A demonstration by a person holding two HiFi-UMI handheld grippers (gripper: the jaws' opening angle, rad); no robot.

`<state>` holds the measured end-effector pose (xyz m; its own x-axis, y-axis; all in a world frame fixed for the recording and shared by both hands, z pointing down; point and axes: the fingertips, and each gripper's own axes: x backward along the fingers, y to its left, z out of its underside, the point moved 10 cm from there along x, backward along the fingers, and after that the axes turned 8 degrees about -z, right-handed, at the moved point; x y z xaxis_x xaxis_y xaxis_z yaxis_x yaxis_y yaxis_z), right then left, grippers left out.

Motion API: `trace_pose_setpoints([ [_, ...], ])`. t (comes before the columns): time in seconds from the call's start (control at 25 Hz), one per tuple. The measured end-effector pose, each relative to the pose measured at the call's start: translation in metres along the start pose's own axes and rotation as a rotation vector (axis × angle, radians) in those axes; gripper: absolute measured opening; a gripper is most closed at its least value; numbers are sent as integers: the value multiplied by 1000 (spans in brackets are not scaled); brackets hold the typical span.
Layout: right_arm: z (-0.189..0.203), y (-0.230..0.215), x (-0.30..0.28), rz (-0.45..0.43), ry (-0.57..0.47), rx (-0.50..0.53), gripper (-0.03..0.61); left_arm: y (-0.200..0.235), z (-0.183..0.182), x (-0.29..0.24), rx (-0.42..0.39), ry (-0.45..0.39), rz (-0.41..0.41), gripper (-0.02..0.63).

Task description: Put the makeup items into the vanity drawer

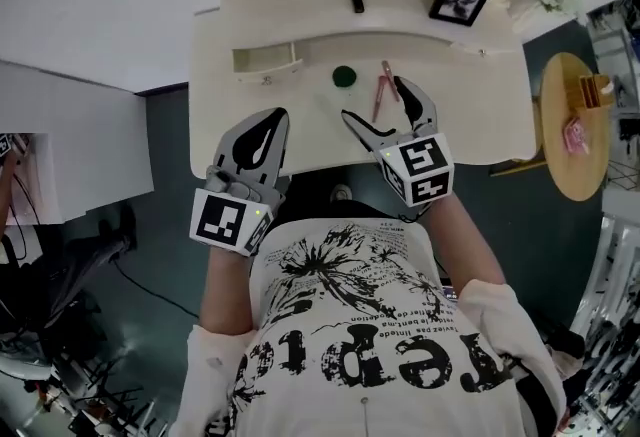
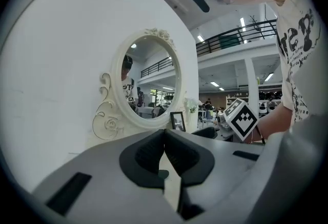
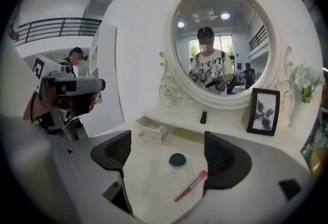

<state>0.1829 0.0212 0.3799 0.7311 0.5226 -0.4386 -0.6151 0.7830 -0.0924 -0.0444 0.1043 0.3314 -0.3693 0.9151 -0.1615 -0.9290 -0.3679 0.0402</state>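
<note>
We are seeing an oval mirror [image 3: 223, 48] in a carved white frame, and it is reflecting a bright hall. A black picture frame [image 3: 264, 110] is standing just right of its base, with white flowers [image 3: 306, 80] standing further right. Off to that side, a round yellow side table [image 1: 565, 170] is standing on the dark floor [image 1: 170, 255] and carrying a small pink packet [image 1: 576, 134].

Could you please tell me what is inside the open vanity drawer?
The pulled-out part of the drawer looks bare. Its rear, within the vanity, is covered. The green round item and pink stick lie on the vanity, outside the drawer.
</note>
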Motion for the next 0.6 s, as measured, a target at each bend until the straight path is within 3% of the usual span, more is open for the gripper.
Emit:
trace_pose_setpoints([
  [0.4, 39, -49, -100, -29, 312, -94, 439, 49, 24, -68, 51, 47, 49, 14],
  [0.6, 65, -75, -142, -41, 445, -113, 375, 64, 45, -100, 93, 65, 87, 14],
])
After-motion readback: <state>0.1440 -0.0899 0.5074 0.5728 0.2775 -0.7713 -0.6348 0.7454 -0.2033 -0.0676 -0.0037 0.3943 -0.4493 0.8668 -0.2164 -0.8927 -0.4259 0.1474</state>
